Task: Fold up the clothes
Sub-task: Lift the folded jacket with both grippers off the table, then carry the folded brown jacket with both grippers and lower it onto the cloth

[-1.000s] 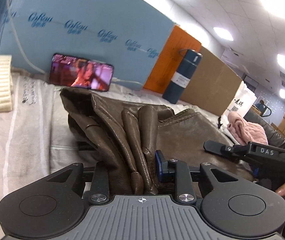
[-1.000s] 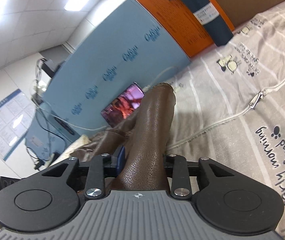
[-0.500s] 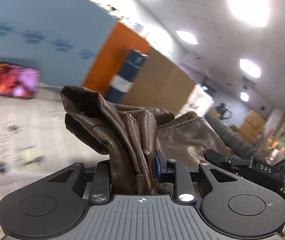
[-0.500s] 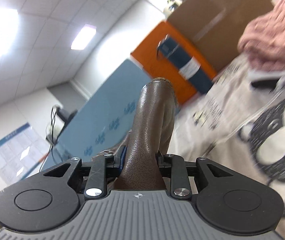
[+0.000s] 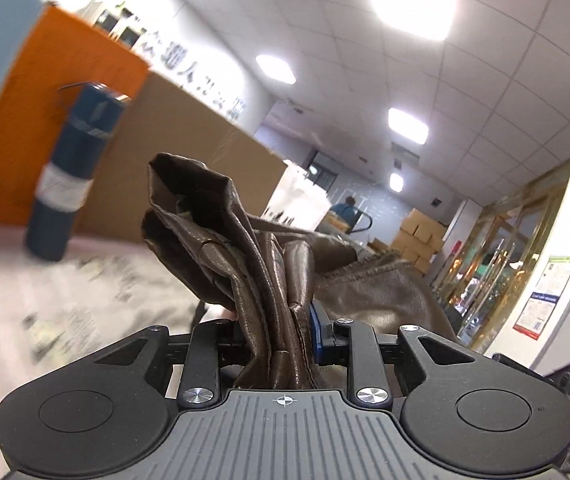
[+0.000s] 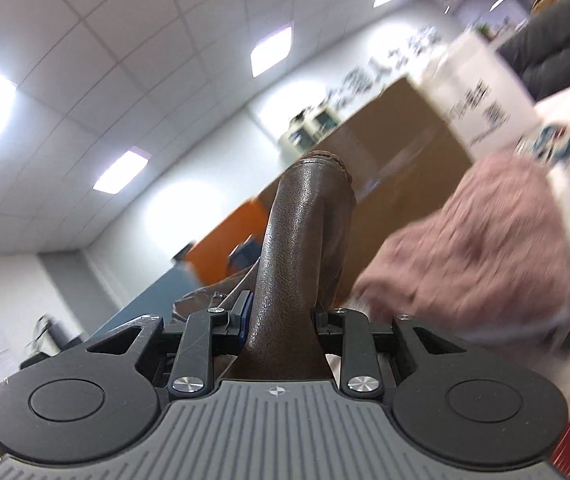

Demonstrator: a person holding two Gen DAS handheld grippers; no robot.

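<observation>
In the left wrist view, we have the left gripper (image 5: 275, 344) clamped on a thick bunch of the brown leather garment (image 5: 245, 264), several folds pinched together and standing up between the fingers. The leather is lifted clear of the printed bed cover (image 5: 45, 292), which shows blurred at the near left. No finished fold is visible on the surface from here, so we judge the work to be mid-way at best: the piece is gathered and carried, and laying it down, squaring it and smoothing it are all left to do. Far left, a dark blue flask (image 5: 73, 176) stands upright in front of an orange panel (image 5: 53, 104), with a brown cardboard sheet (image 5: 189, 152) to its right. Stacked boxes (image 5: 421, 236) sit far off on the right. The flask is the one thing near the cover's edge that we could knock.

In the right wrist view, the right gripper (image 6: 281, 336) is closed on another part of the same garment, a smooth rounded roll of leather rising straight up from between the fingers. To the right, close by, lies a pink knitted item (image 6: 481, 256), blurred, and beyond it a white printed bag (image 6: 481, 96). The pink piece sits nearest to where we might set the leather down, so we judge that it may crowd the landing spot. The surface under the gripper is hidden.
</observation>
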